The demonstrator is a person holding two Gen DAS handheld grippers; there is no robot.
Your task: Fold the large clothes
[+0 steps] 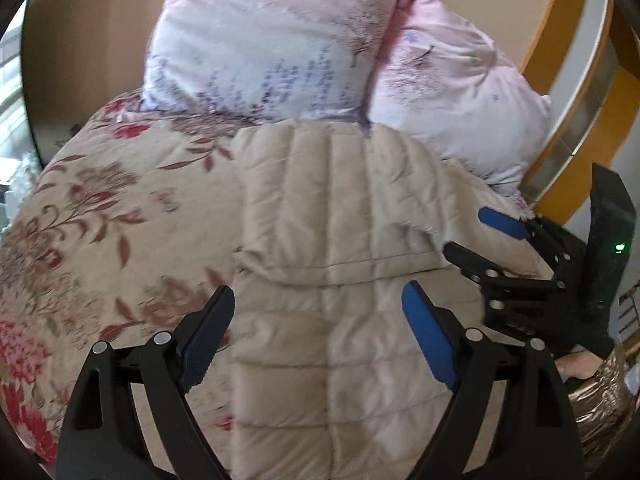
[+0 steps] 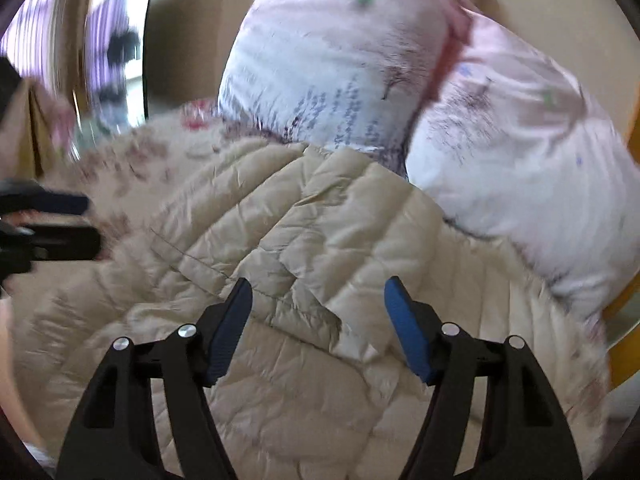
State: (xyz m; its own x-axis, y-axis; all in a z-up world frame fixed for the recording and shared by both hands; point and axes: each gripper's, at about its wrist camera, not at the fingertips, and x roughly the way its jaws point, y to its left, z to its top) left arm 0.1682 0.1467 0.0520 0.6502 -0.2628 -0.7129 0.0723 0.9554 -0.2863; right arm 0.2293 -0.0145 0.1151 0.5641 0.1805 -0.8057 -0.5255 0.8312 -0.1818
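We hold both grippers spread, empty | quilted beige jacket (image 1: 340, 240) runs 6–12 | folded edge (image 2: 280, 296) nearest right gripper (image 2: 318, 328), 12 o'clock | left gripper (image 1: 318, 336) hovers mid-panel.

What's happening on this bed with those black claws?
A person holds a claw in each hand and is folding a beige puffer jacket spread on a floral quilt, below two pink pillows. Both the left claw and the right claw are open above the jacket, gripping nothing. One part is already folded over.

A beige quilted puffer jacket (image 1: 340, 208) lies on a floral bedspread below two pillows, its upper part apparently folded over itself.
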